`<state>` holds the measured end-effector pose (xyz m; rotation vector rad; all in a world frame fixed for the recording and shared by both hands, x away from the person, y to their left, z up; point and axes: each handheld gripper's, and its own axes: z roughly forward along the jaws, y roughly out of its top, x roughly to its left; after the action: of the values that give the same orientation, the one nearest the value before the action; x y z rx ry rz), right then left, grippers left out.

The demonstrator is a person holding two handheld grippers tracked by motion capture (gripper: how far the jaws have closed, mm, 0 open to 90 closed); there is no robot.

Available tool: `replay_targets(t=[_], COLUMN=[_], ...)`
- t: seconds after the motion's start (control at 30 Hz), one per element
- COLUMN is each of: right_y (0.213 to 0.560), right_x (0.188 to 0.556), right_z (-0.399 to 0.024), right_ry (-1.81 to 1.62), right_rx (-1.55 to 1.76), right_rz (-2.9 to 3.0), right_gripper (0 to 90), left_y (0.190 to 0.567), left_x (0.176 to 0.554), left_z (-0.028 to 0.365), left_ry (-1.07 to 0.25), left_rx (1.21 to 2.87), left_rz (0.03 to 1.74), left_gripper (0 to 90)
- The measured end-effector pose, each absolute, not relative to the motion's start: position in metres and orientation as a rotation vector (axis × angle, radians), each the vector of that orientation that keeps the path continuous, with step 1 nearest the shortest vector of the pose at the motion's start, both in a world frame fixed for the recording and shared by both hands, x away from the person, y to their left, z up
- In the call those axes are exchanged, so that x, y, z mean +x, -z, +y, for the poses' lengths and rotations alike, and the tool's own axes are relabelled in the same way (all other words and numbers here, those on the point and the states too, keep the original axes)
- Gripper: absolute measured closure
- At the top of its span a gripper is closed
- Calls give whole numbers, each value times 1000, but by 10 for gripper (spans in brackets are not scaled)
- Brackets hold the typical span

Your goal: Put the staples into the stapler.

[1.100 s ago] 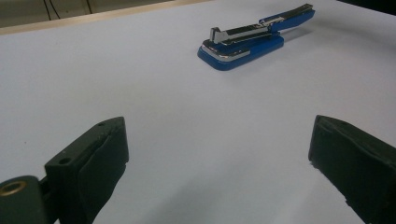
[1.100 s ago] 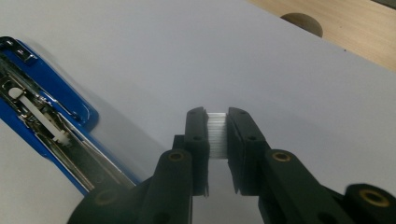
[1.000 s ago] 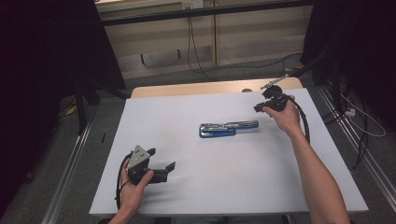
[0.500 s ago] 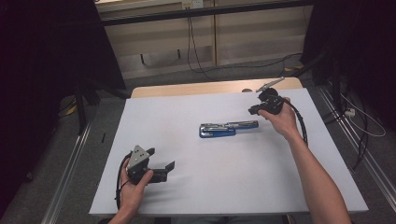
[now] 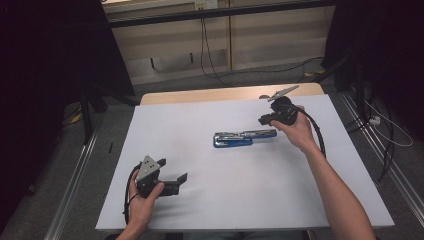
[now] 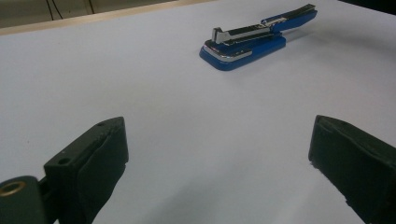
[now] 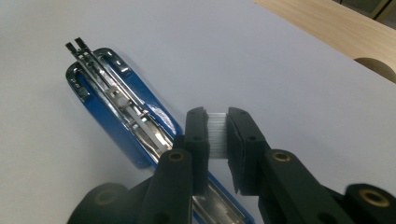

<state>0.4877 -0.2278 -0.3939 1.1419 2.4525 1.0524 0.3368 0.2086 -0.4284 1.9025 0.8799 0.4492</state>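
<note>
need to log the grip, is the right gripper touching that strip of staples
Touching. In the right gripper view the right gripper has both jaws pressed flat against the strip of staples, above the open blue stapler.

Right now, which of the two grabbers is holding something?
The right gripper, beside the blue stapler: its jaws pinch a small strip of staples. The left gripper gapes open over bare table.

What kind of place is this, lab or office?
Most likely a lab recording station: a table under a plain white sheet, dark curtains on both sides, cables trailing across the floor, and just one blue stapler laid out.
</note>
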Motion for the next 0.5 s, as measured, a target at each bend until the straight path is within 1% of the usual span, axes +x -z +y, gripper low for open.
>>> replay_targets(t=[0.5], right_y=[393], right_x=[482], right_z=[-203], right_ry=[-1074], right_rx=[1047], right_rz=[2507], right_gripper=[789], left_y=[429], left_x=[337], left_z=[207], left_ry=[-449], left_rx=[1902], left_rz=[872], left_gripper=[51])
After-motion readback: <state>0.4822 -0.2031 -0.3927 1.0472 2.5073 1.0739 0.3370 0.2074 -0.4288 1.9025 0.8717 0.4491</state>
